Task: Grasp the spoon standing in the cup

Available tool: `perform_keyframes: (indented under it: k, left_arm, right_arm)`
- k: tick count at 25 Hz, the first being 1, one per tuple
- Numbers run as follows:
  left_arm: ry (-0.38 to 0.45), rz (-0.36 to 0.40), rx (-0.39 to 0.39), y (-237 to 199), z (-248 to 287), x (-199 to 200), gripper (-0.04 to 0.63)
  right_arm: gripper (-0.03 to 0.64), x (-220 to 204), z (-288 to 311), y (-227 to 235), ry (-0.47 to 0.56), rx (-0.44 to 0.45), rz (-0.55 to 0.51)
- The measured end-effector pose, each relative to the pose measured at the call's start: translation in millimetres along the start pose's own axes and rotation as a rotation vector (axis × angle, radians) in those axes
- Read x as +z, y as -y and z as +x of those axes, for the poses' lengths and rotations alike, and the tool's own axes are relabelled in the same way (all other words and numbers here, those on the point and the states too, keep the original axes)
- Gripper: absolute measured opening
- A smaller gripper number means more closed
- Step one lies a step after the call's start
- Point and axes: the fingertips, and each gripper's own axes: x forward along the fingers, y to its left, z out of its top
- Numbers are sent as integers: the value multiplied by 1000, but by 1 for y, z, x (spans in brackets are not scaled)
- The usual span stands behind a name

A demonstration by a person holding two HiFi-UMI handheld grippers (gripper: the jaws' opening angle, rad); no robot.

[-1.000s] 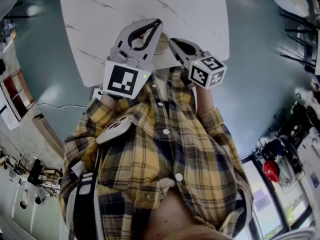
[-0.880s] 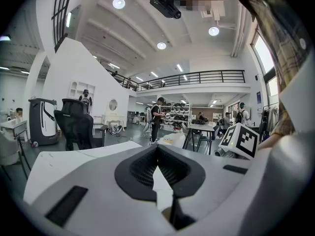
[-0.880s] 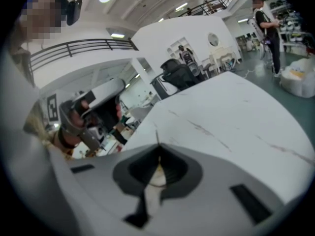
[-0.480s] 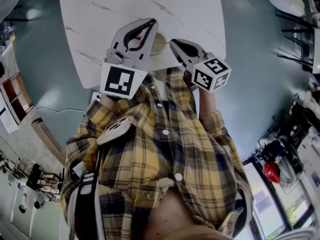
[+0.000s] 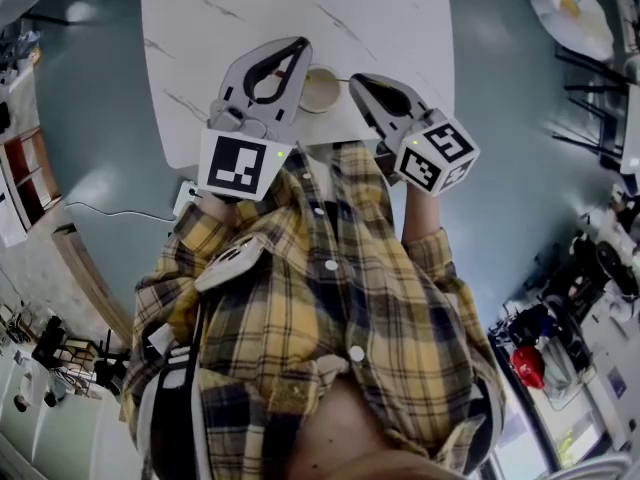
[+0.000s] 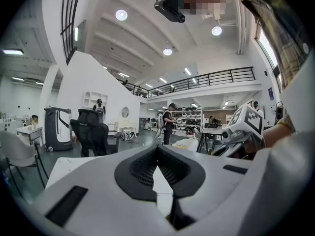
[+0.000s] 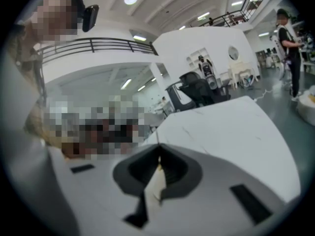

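A beige cup (image 5: 320, 90) stands near the front edge of the white marble table (image 5: 400, 28). A thin spoon (image 5: 342, 78) sticks out of it to the right. My left gripper (image 5: 299, 44) is just left of the cup, with its jaws closed tip to tip and nothing between them. My right gripper (image 5: 354, 80) is just right of the cup, jaws shut, its tip next to the spoon handle's end. I cannot tell whether it touches the handle. The left gripper view shows the tips (image 6: 157, 147) meeting, and so does the right gripper view (image 7: 158, 146).
Both grippers are held close to a person's yellow plaid shirt (image 5: 320, 298). Blue-grey floor (image 5: 90, 88) surrounds the table, with a cable (image 5: 110, 213) at the left. A black office chair (image 6: 91, 132) and standing people are beyond the table.
The cup has come out from behind the left gripper and now shows between the two grippers. The right gripper has shifted slightly right. Both stay shut.
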Motion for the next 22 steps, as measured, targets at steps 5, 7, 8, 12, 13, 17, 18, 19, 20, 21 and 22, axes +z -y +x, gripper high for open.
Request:
perform_keyframes:
  k: [5,7,8,12,13,17,18,19,20,21,22]
  left_arm:
    - [18,7,63,-11,-14,9,15]
    - [22,14,82,-15,-19,12,16]
    - [24,19,91,-17,-21,14,16]
    - [40,34,130,-25,-31,21,16]
    - [42,36,140,-26,-34,23,17]
    - [57,41,176,-32,-44,30,16]
    - [62,45,184,-34,-47,32,16]
    - [67,49,193,-36,-50,33,16]
    - [71,52,203,-38,-53,34,16]
    - [75,53,212,-40,-57,35,17]
    - [79,54,220,-42,-60,37,15]
  right_arm:
    - [34,22,7,-12,20,47,-63]
    - [34,31,12,-17,28,67,-86]
    - [34,36,14,-19,33,75,-98]
    - [34,60,21,-26,61,104,-146]
    - [34,66,22,-28,68,111,-158]
    - [34,90,27,-39,108,141,-212]
    - [34,95,29,-43,122,149,-223]
    - [34,101,31,-48,138,157,-234]
    - [34,106,33,-52,156,164,-245]
    - [34,111,35,-57,172,169,-256]
    - [34,116,36,-61,189,173,-267]
